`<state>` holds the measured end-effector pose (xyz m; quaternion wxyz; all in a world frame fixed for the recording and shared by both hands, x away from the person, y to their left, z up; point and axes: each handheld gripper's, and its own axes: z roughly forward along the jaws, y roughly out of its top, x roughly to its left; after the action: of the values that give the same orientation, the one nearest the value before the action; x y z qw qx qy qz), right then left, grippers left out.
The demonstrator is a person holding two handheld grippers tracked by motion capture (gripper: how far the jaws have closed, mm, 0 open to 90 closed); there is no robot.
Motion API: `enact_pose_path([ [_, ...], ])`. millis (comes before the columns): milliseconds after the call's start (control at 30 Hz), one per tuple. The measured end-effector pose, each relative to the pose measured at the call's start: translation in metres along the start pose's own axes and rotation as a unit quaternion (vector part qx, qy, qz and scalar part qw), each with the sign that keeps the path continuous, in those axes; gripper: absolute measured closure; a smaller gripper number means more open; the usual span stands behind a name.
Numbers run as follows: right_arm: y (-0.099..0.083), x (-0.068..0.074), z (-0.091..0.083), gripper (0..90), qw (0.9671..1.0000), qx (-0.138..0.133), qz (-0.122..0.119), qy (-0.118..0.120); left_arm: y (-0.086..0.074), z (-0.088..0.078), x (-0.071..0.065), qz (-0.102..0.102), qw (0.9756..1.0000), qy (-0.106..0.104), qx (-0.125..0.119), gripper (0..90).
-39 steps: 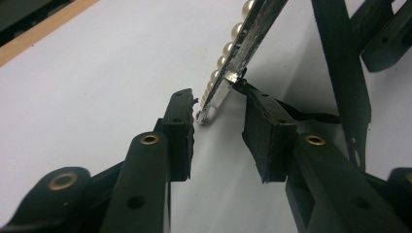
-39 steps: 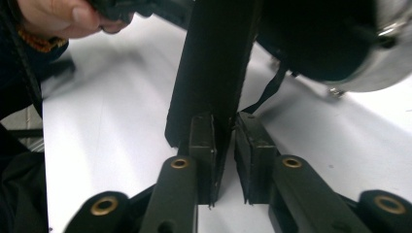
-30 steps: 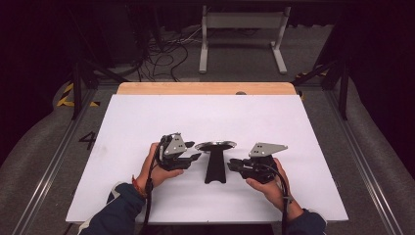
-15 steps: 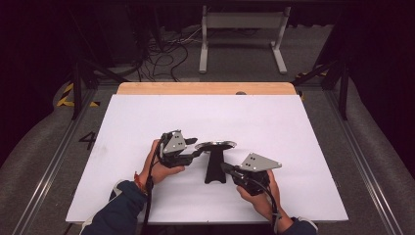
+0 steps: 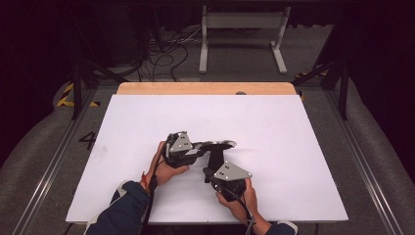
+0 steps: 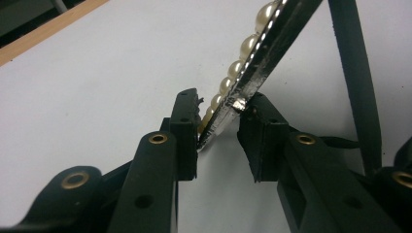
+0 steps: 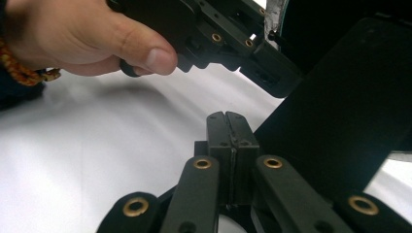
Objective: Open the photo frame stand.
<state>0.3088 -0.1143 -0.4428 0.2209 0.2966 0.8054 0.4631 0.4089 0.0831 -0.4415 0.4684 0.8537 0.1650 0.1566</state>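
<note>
Two hand-held grippers, left (image 5: pixel 198 149) and right (image 5: pixel 208 172), flank a dark object (image 5: pixel 216 152) on the white table (image 5: pixel 293 137).

The right gripper (image 5: pixel 209 173) has swung from the right of centre down toward the bottom middle of the high view, turning so its jaws, pressed together, now point up-left at the black stand (image 5: pixel 215 159). The right hand (image 5: pixel 241 195) moved down with it, nearer the tabletop's (image 5: pixel 293 147) near edge.
</note>
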Motion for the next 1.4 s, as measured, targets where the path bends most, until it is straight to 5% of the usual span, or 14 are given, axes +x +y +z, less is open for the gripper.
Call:
enact_pose_path([
  [300,0.000,0.011,0.009,90.0,0.9993,0.008,-0.019,-0.031,0.000,-0.001,-0.003,0.004,1.0000,0.008,0.001,70.7],
  [700,-0.001,0.024,0.023,90.0,0.9987,0.020,-0.028,-0.038,0.000,-0.003,-0.006,0.010,0.9998,0.016,0.007,71.9],
  [1067,-0.005,0.022,0.026,90.0,0.9966,0.047,-0.026,-0.063,0.000,-0.005,-0.008,0.010,0.9997,0.020,0.009,73.1],
  [1400,-0.006,0.020,0.026,90.0,0.9963,0.058,-0.018,-0.061,-0.001,-0.007,-0.009,0.014,0.9997,0.017,0.008,75.3],
])
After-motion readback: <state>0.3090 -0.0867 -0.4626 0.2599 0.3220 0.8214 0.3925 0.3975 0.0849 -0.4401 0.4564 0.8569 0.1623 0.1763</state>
